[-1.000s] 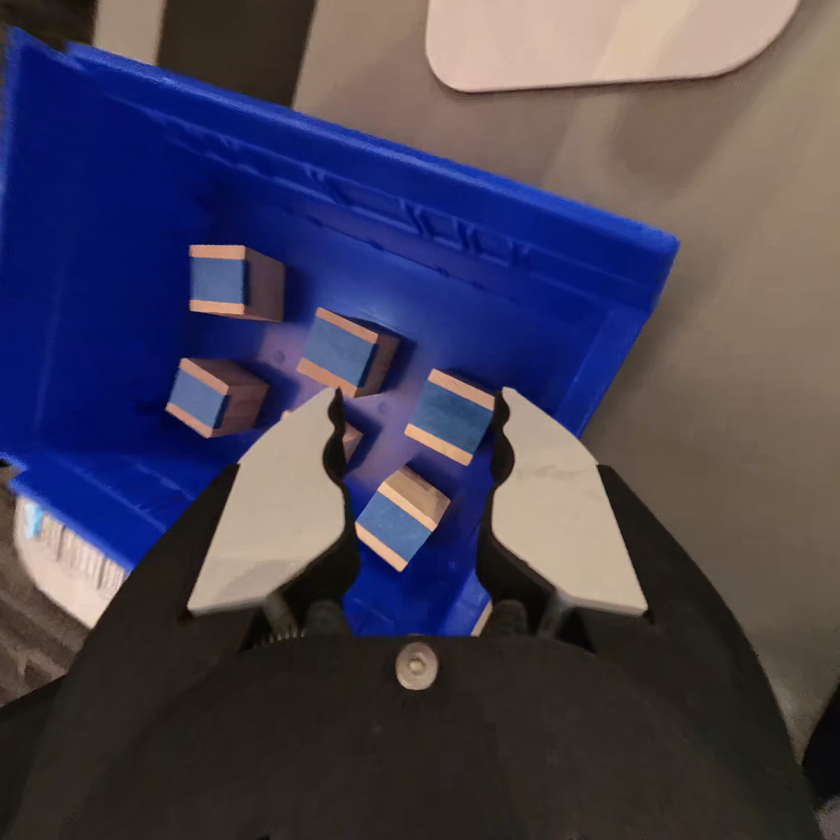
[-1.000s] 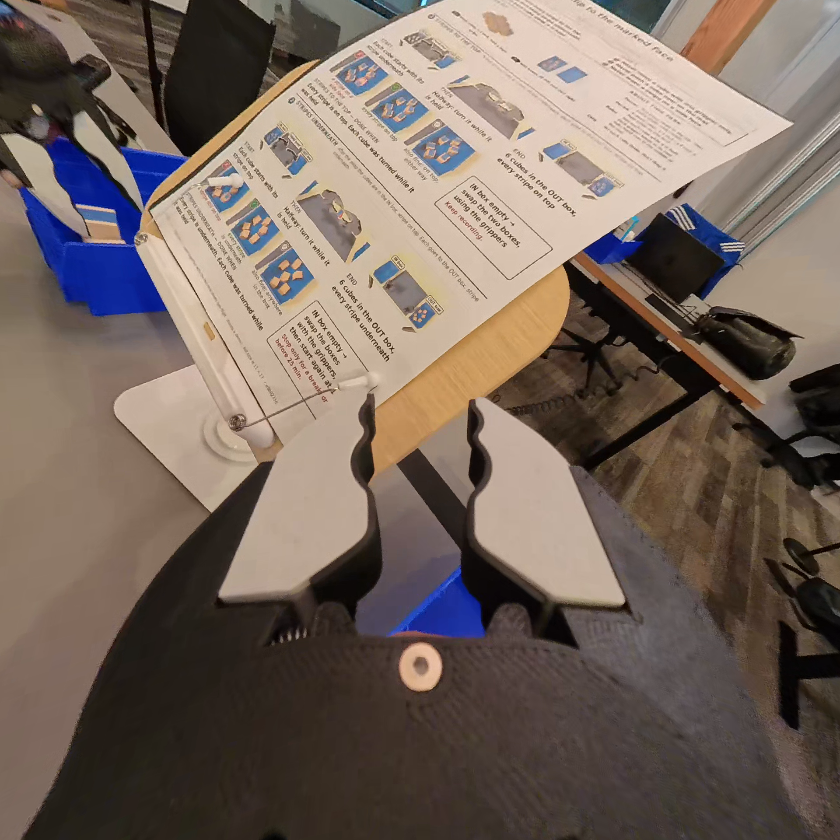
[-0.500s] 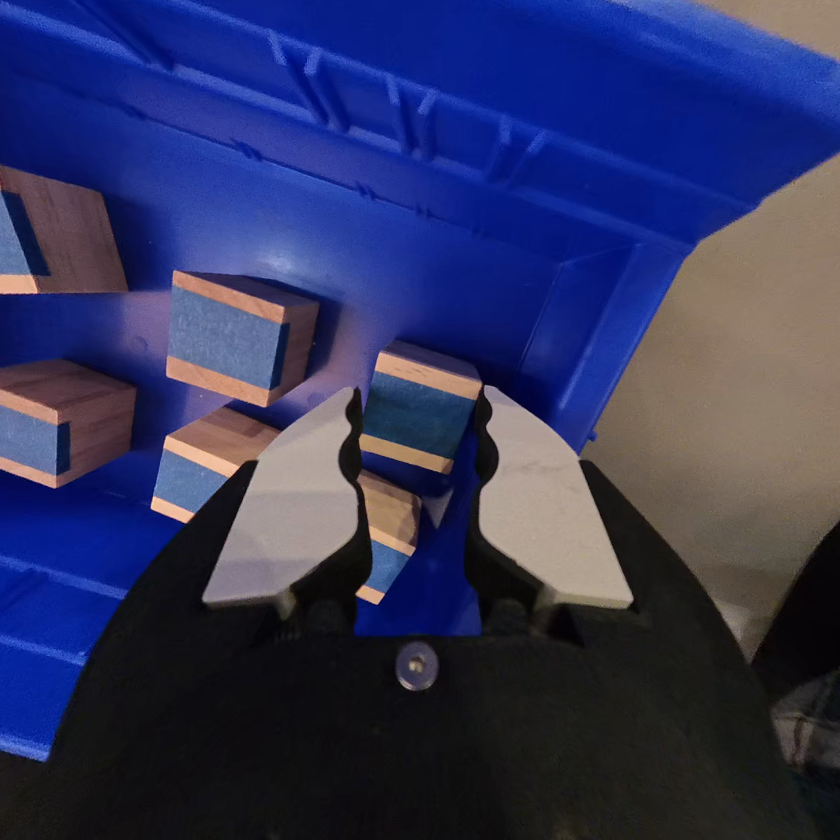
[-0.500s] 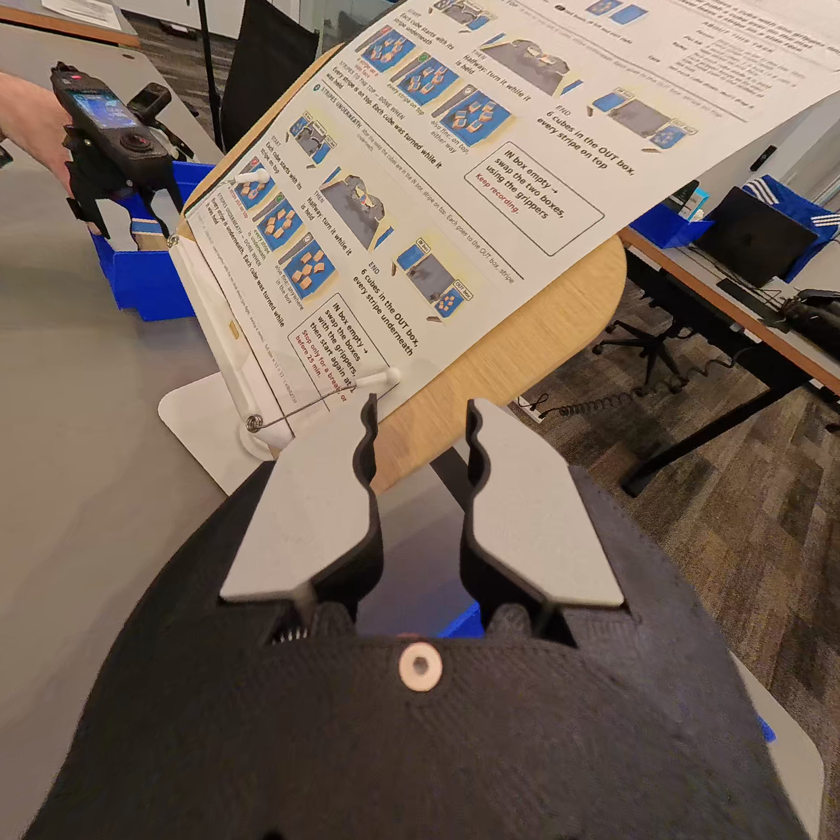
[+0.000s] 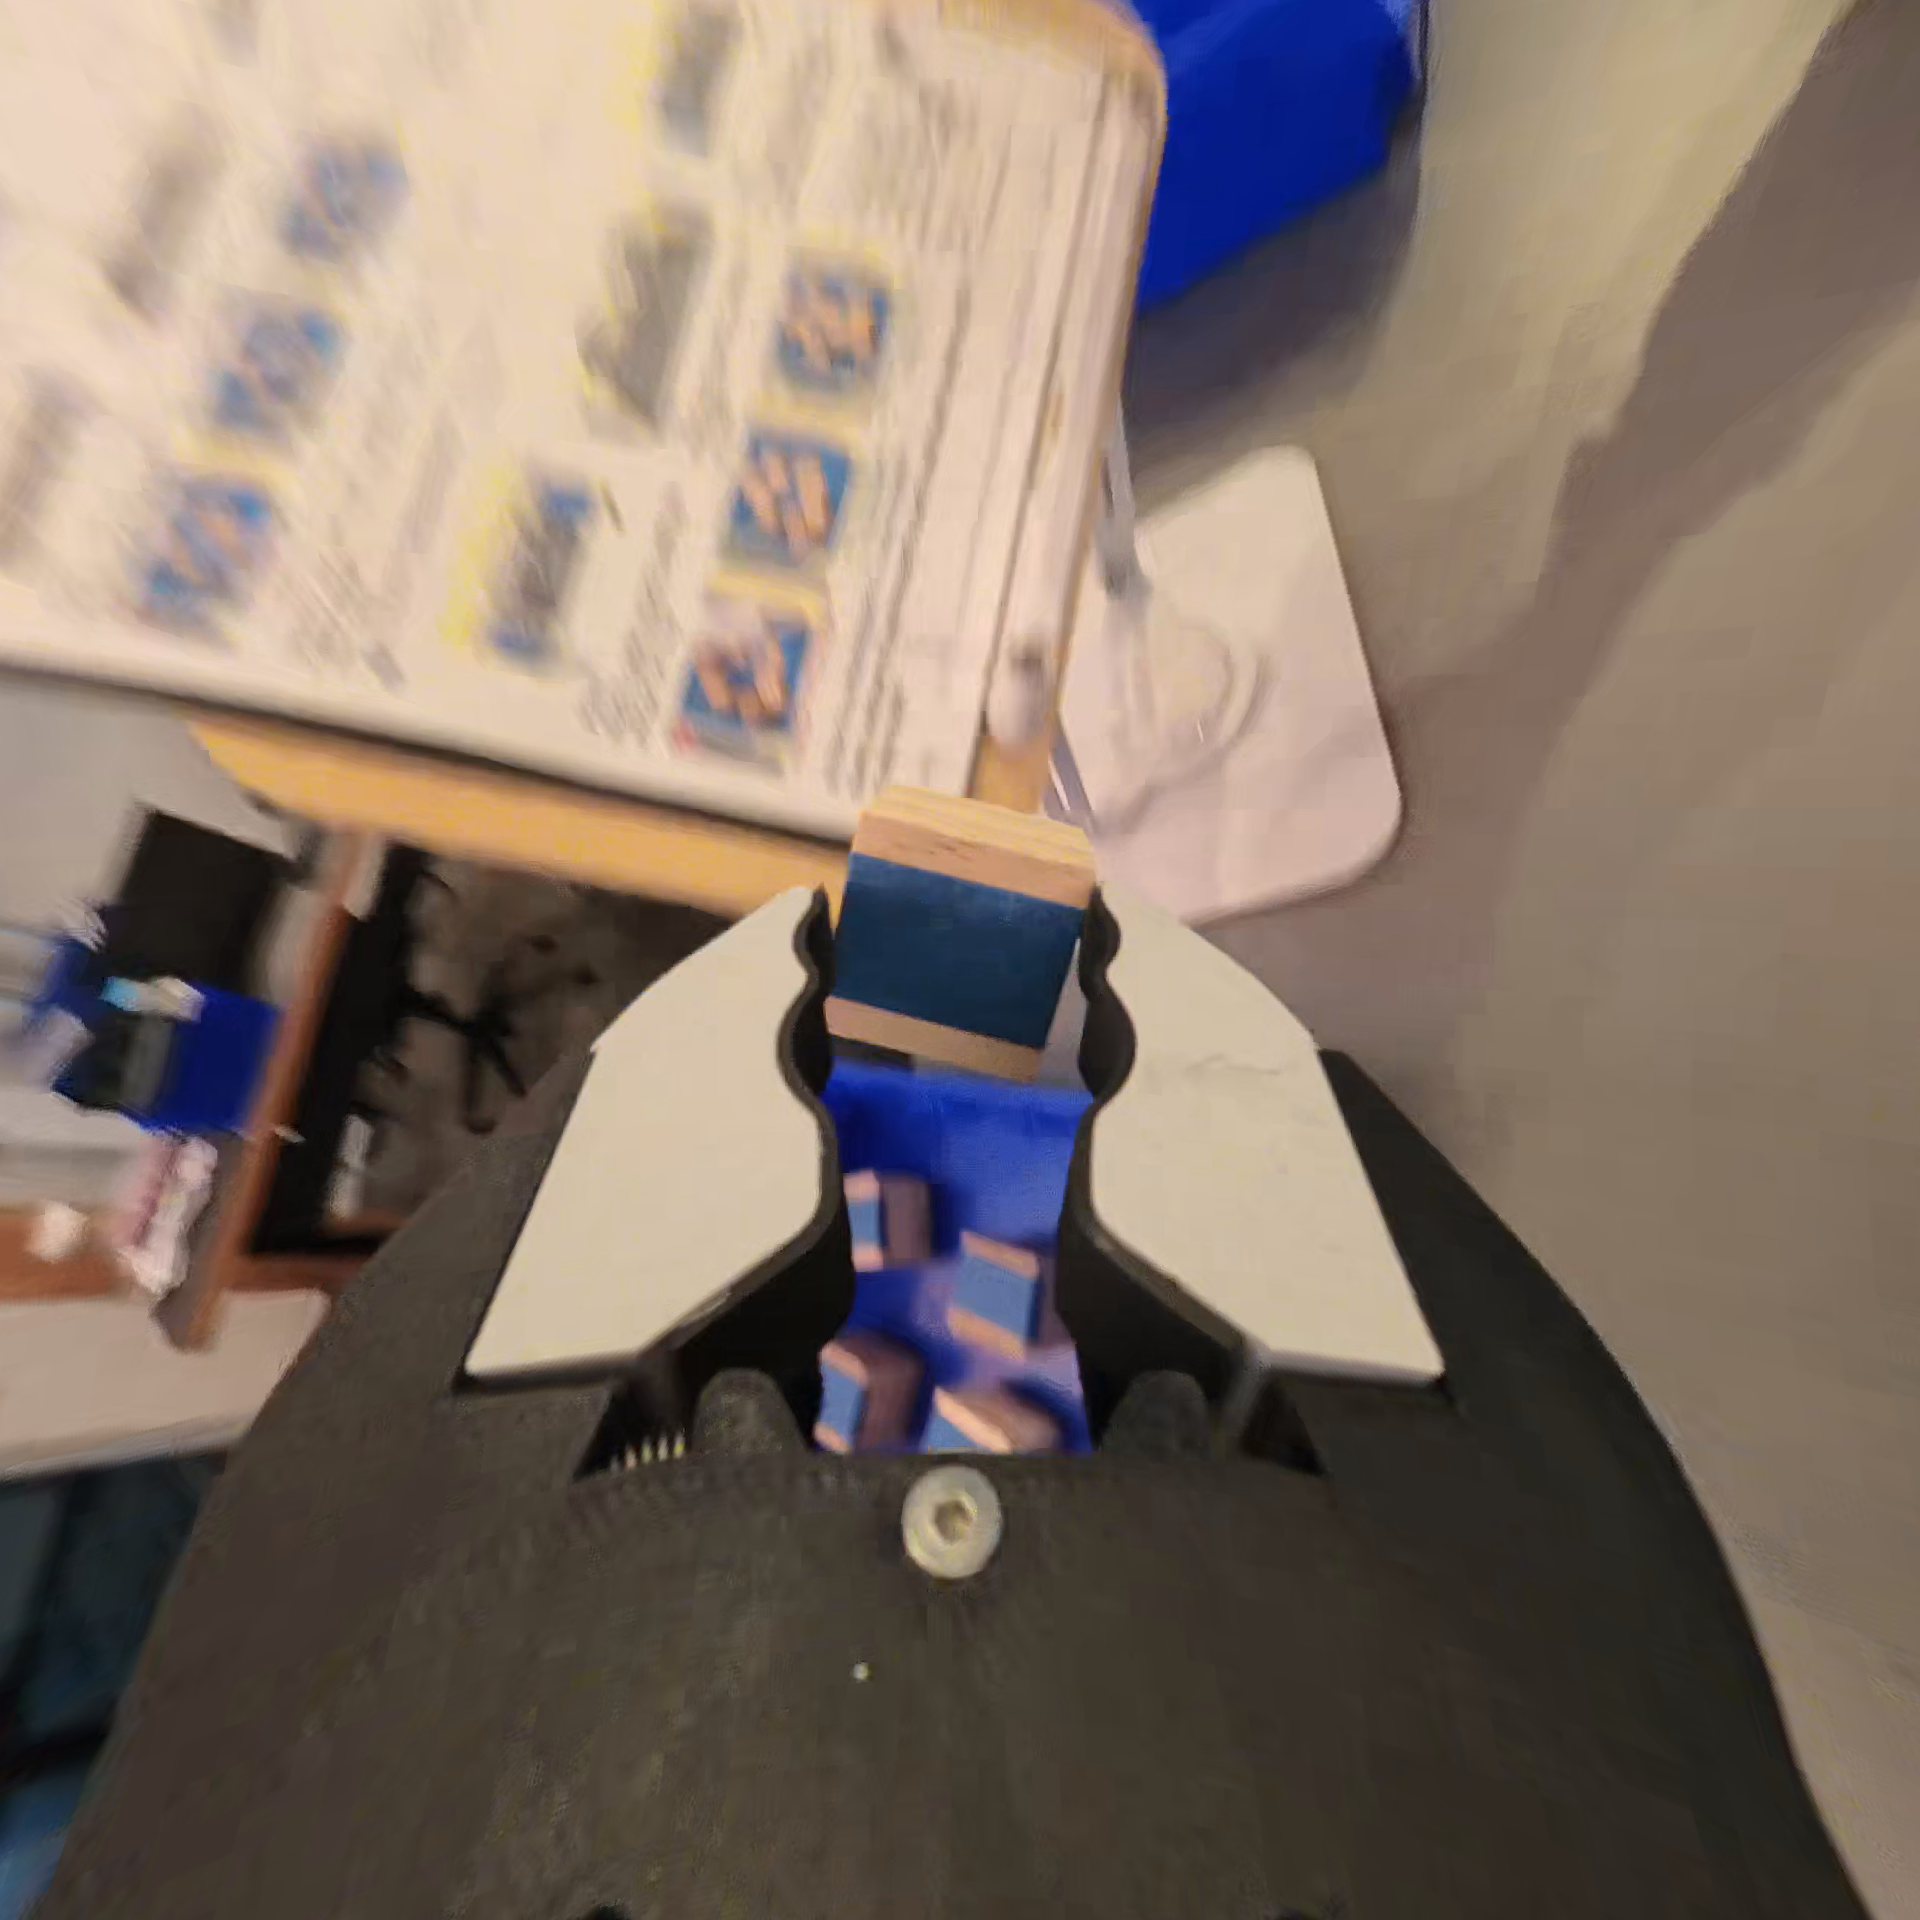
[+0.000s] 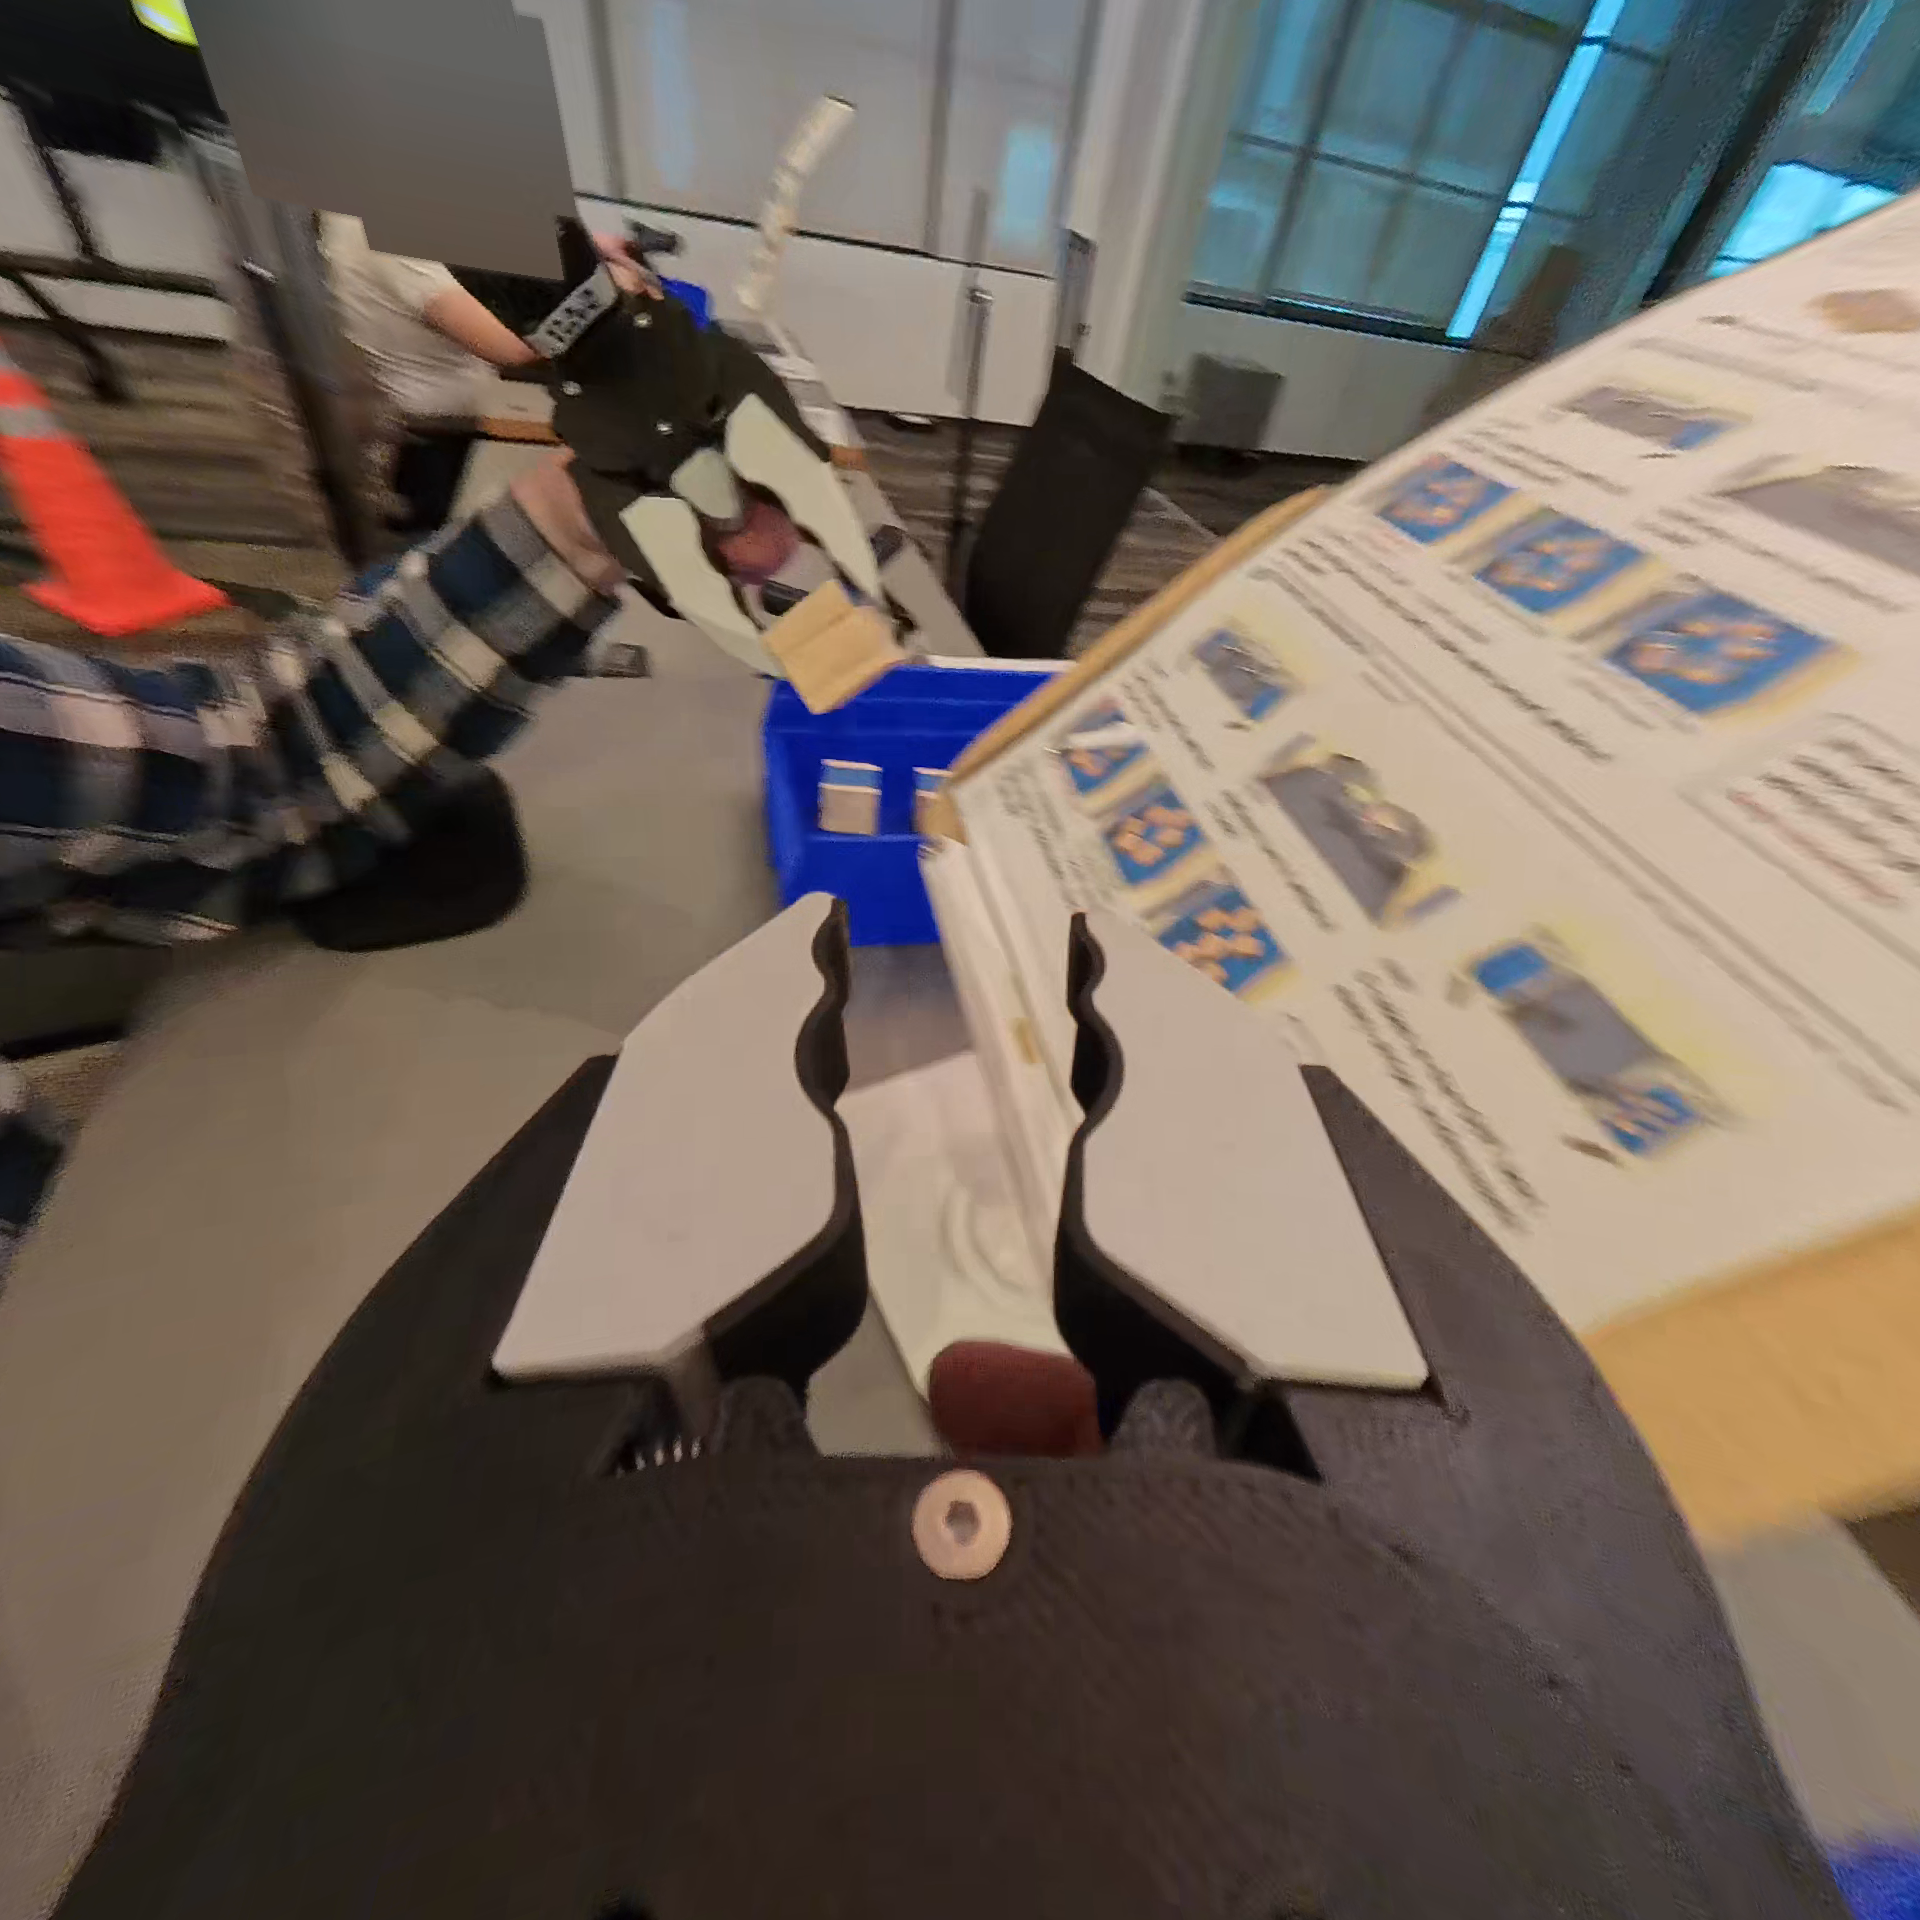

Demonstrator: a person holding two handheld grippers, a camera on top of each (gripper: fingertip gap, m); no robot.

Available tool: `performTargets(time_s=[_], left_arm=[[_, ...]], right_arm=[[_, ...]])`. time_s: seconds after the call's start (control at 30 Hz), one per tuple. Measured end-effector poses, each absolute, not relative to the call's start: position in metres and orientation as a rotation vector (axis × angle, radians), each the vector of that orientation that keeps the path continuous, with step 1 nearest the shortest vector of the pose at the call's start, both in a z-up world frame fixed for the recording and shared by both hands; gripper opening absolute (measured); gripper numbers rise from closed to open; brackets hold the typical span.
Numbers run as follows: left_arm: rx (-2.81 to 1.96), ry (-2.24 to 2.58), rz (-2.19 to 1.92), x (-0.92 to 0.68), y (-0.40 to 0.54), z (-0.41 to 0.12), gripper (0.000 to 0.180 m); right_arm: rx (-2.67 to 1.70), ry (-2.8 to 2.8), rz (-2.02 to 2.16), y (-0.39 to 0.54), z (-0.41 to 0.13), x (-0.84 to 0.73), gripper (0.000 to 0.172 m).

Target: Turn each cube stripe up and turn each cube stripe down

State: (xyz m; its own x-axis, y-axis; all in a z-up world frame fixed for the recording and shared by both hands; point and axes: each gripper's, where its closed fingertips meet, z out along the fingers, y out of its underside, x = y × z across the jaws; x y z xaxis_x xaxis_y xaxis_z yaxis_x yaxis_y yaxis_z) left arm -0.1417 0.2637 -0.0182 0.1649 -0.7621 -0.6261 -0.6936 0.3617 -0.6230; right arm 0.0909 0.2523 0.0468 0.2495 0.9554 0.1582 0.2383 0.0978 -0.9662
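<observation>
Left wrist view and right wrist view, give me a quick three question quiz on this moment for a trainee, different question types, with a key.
1. True or false: the left gripper is clamped on a wooden cube with a blue stripe.
2. Multiple choice: the right gripper is A) holding a cube, B) open with nothing between its fingers, C) holding the instruction sheet.
3. Fill in: the other cubes lie in a ____ bin.

Key: 1 true; 2 B; 3 blue.
</observation>
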Motion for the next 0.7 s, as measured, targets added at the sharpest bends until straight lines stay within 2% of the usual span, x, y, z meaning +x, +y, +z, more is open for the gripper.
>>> performTargets(time_s=[0.2,0.3,0.4,0.53,0.57,0.6,0.7], left_arm=[[-0.923,1.475,-0.141,-0.051,0.204,0.036,0.045],[-0.832,1.457,-0.156,-0.025,0.189,0.036,0.045],[-0.783,1.458,-0.178,-0.004,0.180,0.029,0.045],[-0.739,1.423,-0.166,0.014,0.174,0.024,0.045],[-0.740,1.421,-0.192,0.016,0.172,0.023,0.045],[-0.733,1.412,-0.187,0.018,0.172,0.023,0.045],[-0.753,1.374,-0.183,0.018,0.178,0.025,0.046]], right_arm=[[-1.358,-1.271,1.231,0.214,0.028,0.032,0.063],[-1.327,-1.233,1.514,0.201,0.023,0.014,0.078],[-1.257,-1.194,1.737,0.192,0.024,0.006,0.081],[-1.218,-1.256,1.821,0.175,0.017,-0.003,0.071],[-1.199,-1.269,1.833,0.171,0.018,-0.004,0.055],[-1.187,-1.279,1.838,0.168,0.019,-0.004,0.046],[-1.238,-1.283,1.741,0.174,0.021,-0.003,0.046]])
